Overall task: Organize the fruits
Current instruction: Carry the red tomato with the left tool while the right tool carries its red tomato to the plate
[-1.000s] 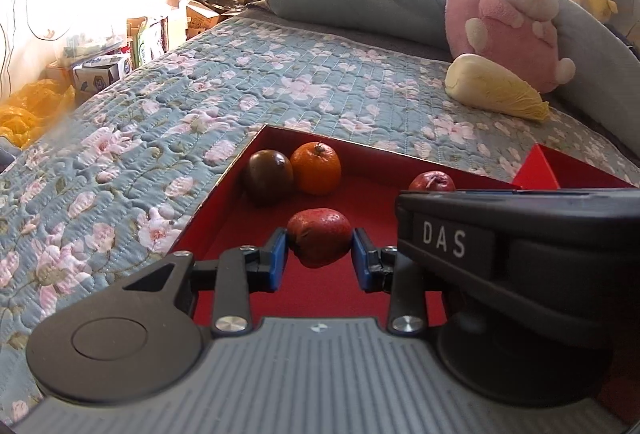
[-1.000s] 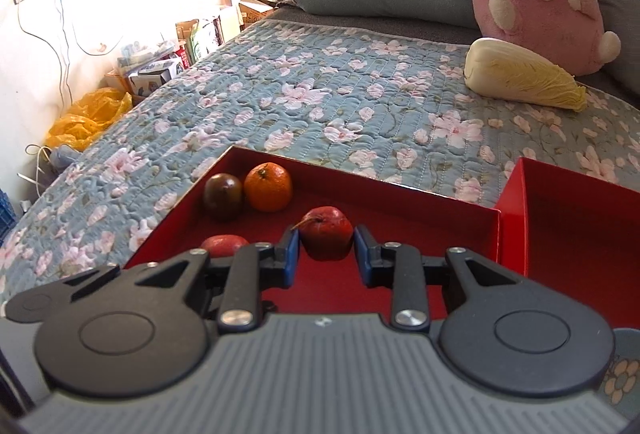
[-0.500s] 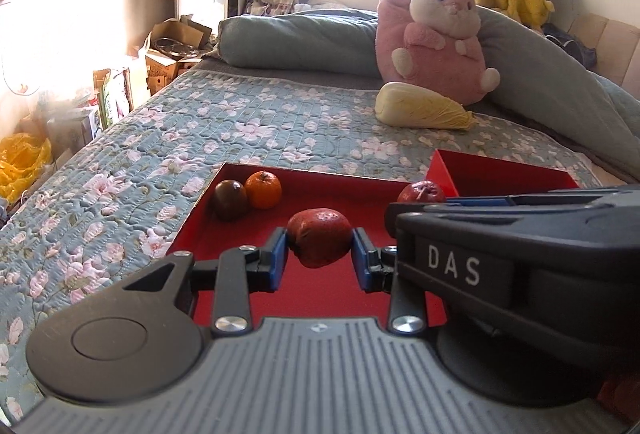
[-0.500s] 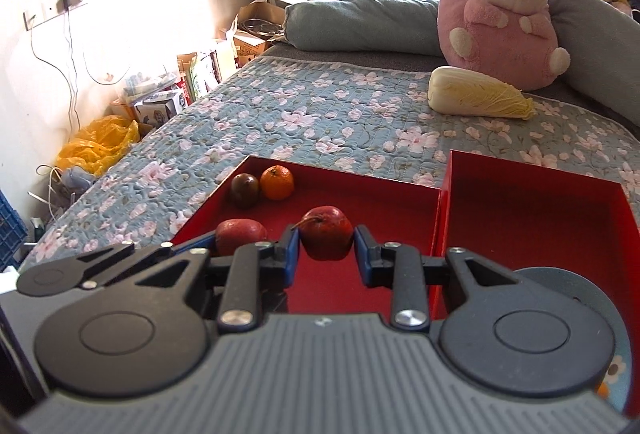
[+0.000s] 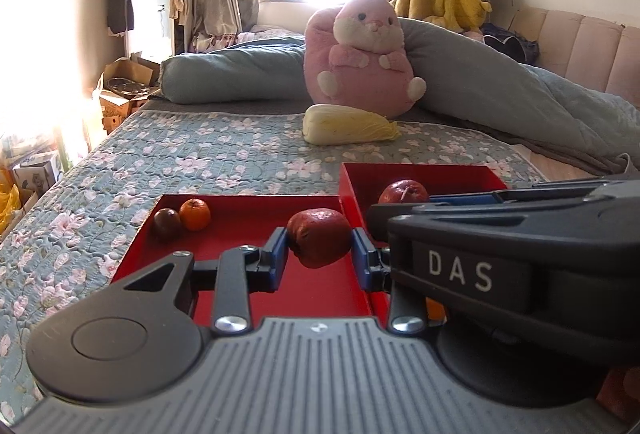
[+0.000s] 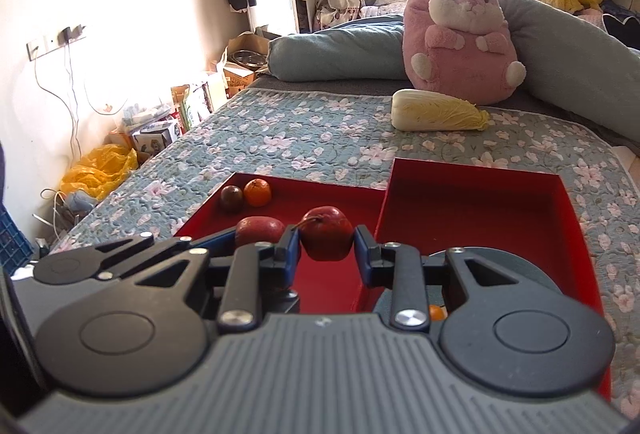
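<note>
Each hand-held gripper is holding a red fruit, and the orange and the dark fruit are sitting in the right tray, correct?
Not quite. The orange and dark fruit sit in the left tray, as the right wrist view shows. Each hand-held gripper does hold a red fruit.

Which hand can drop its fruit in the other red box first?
Probably the right. The right gripper holds its red apple right beside the right red box. The left gripper, clamping a darker red fruit, sits farther over the left red box.

Two red trays (image 6: 304,193), four fruits (image 6: 257,192).
</note>
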The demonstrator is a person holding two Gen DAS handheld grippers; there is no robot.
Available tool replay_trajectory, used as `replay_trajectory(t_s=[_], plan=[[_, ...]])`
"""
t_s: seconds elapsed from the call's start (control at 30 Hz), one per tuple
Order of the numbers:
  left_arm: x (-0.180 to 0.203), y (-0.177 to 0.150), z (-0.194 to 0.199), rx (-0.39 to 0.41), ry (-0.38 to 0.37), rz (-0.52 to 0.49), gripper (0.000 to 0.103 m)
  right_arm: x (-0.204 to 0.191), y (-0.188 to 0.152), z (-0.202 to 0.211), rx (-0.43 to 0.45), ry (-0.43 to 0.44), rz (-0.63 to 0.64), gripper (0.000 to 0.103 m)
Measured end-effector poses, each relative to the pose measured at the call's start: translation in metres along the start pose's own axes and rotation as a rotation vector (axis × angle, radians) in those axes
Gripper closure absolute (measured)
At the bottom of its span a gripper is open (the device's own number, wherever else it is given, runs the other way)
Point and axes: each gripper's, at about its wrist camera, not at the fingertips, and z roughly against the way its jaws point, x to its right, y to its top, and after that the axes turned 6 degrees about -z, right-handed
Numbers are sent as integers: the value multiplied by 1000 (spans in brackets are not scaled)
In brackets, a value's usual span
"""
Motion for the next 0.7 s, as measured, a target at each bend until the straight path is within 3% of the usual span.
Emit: replay_trajectory(t_s=[0.37,0.7], plan=[[55,4,-10,19,-120,-90,63,56,-8,27,28,-75,-70,69],[73,-2,-25,0,-177,-141,63,98,-22,30,22,-142,-136,69]])
